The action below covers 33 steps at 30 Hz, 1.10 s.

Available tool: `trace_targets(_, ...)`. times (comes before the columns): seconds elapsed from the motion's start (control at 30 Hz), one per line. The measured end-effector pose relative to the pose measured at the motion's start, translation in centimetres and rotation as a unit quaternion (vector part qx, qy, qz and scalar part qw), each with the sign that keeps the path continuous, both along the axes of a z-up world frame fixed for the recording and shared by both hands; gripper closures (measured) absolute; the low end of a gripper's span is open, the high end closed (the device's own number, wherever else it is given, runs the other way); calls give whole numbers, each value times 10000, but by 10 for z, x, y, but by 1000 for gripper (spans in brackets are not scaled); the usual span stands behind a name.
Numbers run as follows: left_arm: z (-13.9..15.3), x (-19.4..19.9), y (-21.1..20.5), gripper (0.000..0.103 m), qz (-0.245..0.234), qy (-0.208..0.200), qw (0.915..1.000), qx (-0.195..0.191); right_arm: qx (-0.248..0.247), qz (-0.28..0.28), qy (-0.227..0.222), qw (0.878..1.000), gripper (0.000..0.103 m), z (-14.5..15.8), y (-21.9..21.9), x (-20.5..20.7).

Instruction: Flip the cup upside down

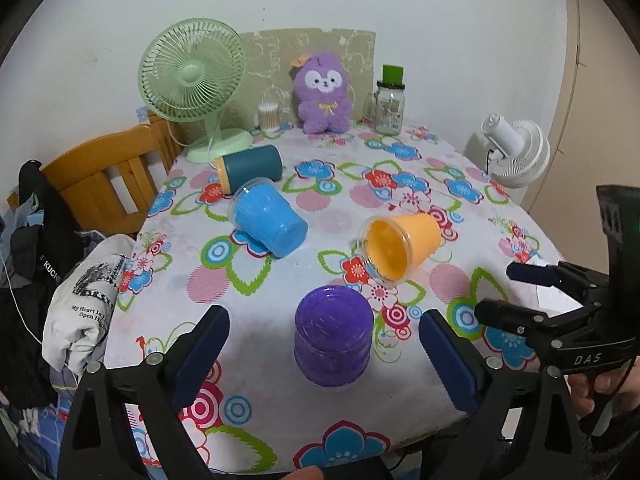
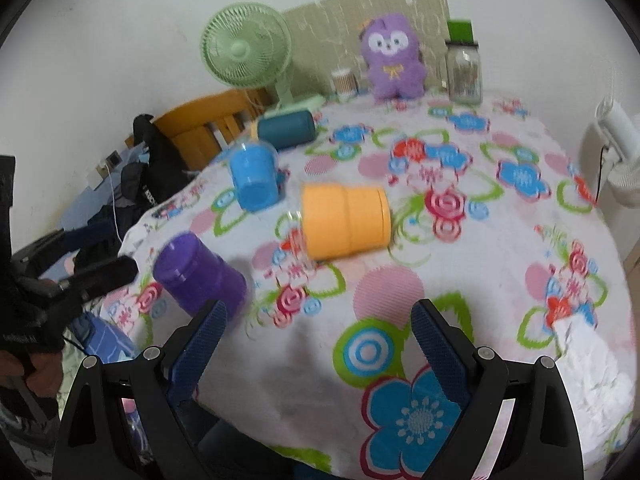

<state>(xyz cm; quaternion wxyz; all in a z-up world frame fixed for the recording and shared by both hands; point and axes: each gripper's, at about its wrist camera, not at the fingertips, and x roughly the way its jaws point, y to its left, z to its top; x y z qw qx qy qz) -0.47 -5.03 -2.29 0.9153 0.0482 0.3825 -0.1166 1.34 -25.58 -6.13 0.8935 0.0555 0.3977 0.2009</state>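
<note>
1. Evidently, one flip looked done: the purple cup [image 1: 334, 336] stood base-up, mouth down on the flowered tablecloth [image 1: 400, 412], centred between the spread fingers of my left gripper [image 1: 324, 344], which touched nothing.
2. I judged the remainder unfinished: the orange cup [image 1: 402, 246], the blue cup [image 1: 270, 220] and the teal cup [image 1: 250, 166] all lay on their sides.
3. My right gripper [image 2: 318, 344] was likewise spread wide and empty, hovering over bare cloth, with the orange cup ahead of it and well apart from its fingertips.
4. From the right wrist view, the orange cup lay with its rim to the left and its closed base to the right; from the left wrist view, I looked straight into its open mouth.
5. I read the cups as smooth tapered plastic; the purple one showed ridged steps round its wall, and the blue and orange ones seemed to carry a clear rim or sleeve at the mouth.
6. I noted soft, slightly wrinkled fabric under everything, so I judged a rolling cup would settle rather than skate.
7. I saw the green fan [image 1: 192, 76] and the plush toy [image 1: 324, 94] at the far edge, clear of the work.
</note>
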Motion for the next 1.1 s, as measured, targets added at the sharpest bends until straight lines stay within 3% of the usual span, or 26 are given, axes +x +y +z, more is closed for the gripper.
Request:
trace_targets(0.6, 31, -35, 31, 0, 771, -823, 9923, -518, -267, -7, -1050, 9941, 2, 69, 37, -30)
trace_targets(0.87, 39, -53, 44, 0, 1052, -1092, 9863, -646, -278, 25, -1207, 9923, 0, 78, 53, -44)
trace_targets(1.1, 37, -58, 50, 0, 1136, -1085, 9852, -689, -342, 111, -1216, 9919, 0, 77, 64, -49)
